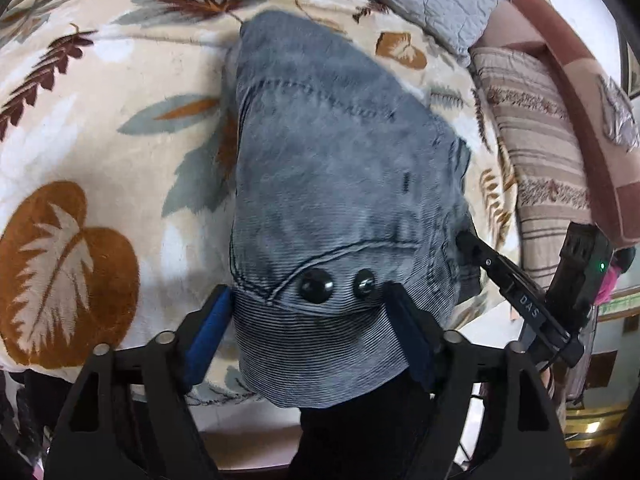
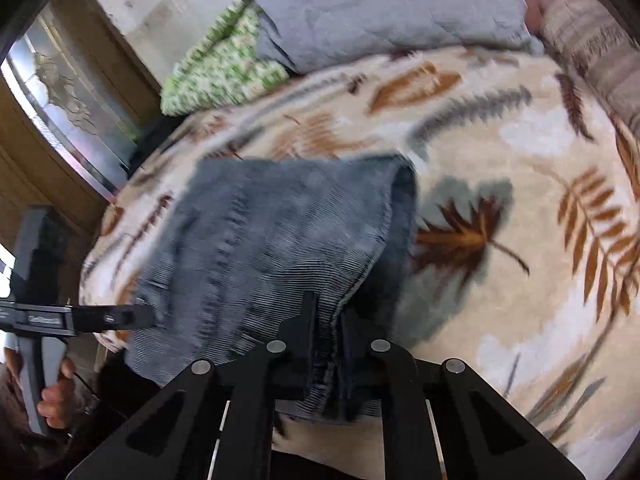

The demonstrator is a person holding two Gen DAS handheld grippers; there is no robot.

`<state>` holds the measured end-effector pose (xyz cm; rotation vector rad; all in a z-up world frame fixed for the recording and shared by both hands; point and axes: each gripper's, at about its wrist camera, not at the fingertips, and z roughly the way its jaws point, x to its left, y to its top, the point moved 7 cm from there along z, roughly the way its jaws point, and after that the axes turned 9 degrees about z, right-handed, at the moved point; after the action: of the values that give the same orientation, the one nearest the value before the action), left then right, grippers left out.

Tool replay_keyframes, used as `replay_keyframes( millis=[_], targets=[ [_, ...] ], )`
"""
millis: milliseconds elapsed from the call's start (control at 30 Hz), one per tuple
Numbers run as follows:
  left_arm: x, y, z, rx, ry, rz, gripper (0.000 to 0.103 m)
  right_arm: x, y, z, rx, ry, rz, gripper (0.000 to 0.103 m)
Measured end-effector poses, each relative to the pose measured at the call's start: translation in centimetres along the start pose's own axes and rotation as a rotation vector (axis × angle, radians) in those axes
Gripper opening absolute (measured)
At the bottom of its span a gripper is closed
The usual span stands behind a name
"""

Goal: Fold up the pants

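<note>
Grey corduroy pants lie folded on a leaf-patterned blanket, with the waistband and its two black buttons nearest the left wrist camera. My left gripper stands open and wide; its blue pads flank the waistband, which hangs over the bed's near edge. My right gripper is shut on a bunched edge of the pants. The right gripper's tip touches the pants' right side in the left wrist view. In the right wrist view the left gripper reaches the pants from the left.
A grey pillow and a green patterned cloth lie at the bed's far side. A striped brown cloth borders the blanket on the right. A hand grips the left gripper's handle beyond the bed's edge.
</note>
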<state>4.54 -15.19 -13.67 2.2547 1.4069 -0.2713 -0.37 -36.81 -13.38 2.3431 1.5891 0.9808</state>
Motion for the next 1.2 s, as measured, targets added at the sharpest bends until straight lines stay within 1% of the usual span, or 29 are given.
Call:
replay_keyframes(
  millis=[67,133,200,233,300,333,400,433,467,500,533,567,600,667,733,767,800,867,900,933,967,1000,1033,1067,1100,1133,1167,1200],
  targets=[
    [0.3,-0.9,1.6,0.048,-0.015,-0.007,0.087,-0.6,-0.5,0.6,-0.002,0.010,0.014,0.010],
    [0.1,-1.1,2.1,0.025,0.008,0.025,0.090,-1.1,-0.7,1.0,-0.008,0.018,0.026,0.009],
    [-0.7,-1.1,2.0,0.016,0.054,0.084,0.090,-1.4,-0.8,1.4,-0.016,0.038,0.039,0.009],
    [-0.9,-1.1,2.0,0.014,0.062,0.096,0.090,-1.5,-0.7,1.3,-0.012,0.050,0.055,0.009],
    [-0.7,-1.0,1.7,0.019,0.050,0.090,0.089,-1.5,-0.5,1.2,0.005,0.065,0.073,0.010],
    [-0.6,-1.0,1.4,0.023,0.048,0.087,0.089,-1.4,-0.5,0.9,0.015,0.077,0.083,0.014],
    [-0.4,-1.3,0.3,0.014,0.037,0.090,0.087,-1.5,-0.2,-0.2,0.013,0.102,0.114,0.017],
    [-0.4,-1.4,-0.3,0.002,0.032,0.093,0.087,-1.5,0.0,-0.9,0.002,0.128,0.136,0.024],
    [-0.3,-1.4,-1.1,-0.017,0.032,0.099,0.087,-1.5,0.1,-1.6,0.000,0.168,0.160,0.033],
    [-0.3,-1.4,-1.5,-0.025,0.032,0.104,0.087,-1.4,0.1,-1.9,0.005,0.194,0.169,0.037],
    [-0.4,-1.5,-1.8,-0.031,0.035,0.111,0.087,-1.2,-0.1,-2.3,0.005,0.207,0.170,0.039],
    [-0.5,-1.5,-1.8,-0.032,0.038,0.118,0.087,-0.9,-0.5,-2.4,0.012,0.209,0.160,0.039],
    [-0.6,-1.7,-1.7,-0.030,0.054,0.131,0.087,-0.4,-1.0,-2.4,0.023,0.207,0.143,0.039],
    [-0.7,-1.9,-0.7,-0.018,0.103,0.152,0.087,0.3,-1.9,-2.4,0.021,0.152,0.080,0.038],
    [-0.5,-2.2,0.3,-0.007,0.143,0.164,0.087,0.4,-2.7,-1.8,0.015,0.063,0.023,0.032],
    [-0.4,-2.3,0.6,-0.005,0.155,0.166,0.087,0.2,-3.0,-1.3,0.020,0.033,0.005,0.026],
    [-0.2,-2.3,1.0,0.002,0.163,0.170,0.088,0.1,-3.4,-0.8,0.022,0.009,-0.021,0.024],
    [0.0,-2.4,0.9,0.008,0.151,0.154,0.087,0.3,-3.8,-0.7,0.005,-0.019,-0.064,0.024],
    [0.2,-2.4,0.6,0.010,0.144,0.148,0.087,0.5,-3.7,-0.9,0.010,-0.032,-0.073,0.024],
    [0.2,-2.4,0.1,0.015,0.128,0.143,0.087,0.7,-3.5,-1.1,0.021,-0.026,-0.066,0.026],
    [0.2,-2.4,-0.4,0.016,0.115,0.143,0.087,0.8,-3.2,-1.5,0.024,0.002,-0.046,0.031],
    [0.1,-2.4,-1.1,0.014,0.092,0.146,0.087,0.7,-2.6,-2.4,0.012,0.054,-0.005,0.031],
    [0.0,-2.1,-2.2,0.002,0.052,0.143,0.087,0.3,-2.0,-2.9,-0.002,0.094,0.031,0.032],
    [0.0,-1.7,-3.1,-0.014,0.020,0.133,0.087,-0.2,-1.2,-3.6,-0.017,0.147,0.088,0.043],
    [0.1,-1.2,-4.0,-0.034,-0.010,0.115,0.087,-0.7,-0.6,-3.9,-0.025,0.174,0.129,0.050],
    [0.3,-0.6,-4.5,-0.048,-0.033,0.099,0.087,-1.5,0.2,-4.0,-0.038,0.197,0.180,0.063],
    [0.6,0.2,-5.0,-0.059,-0.063,0.076,0.087,-2.1,0.6,-3.8,-0.039,0.209,0.212,0.067],
    [1.0,0.9,-5.1,-0.062,-0.082,0.054,0.087,-2.7,1.0,-3.2,-0.031,0.216,0.237,0.067]
  ],
)
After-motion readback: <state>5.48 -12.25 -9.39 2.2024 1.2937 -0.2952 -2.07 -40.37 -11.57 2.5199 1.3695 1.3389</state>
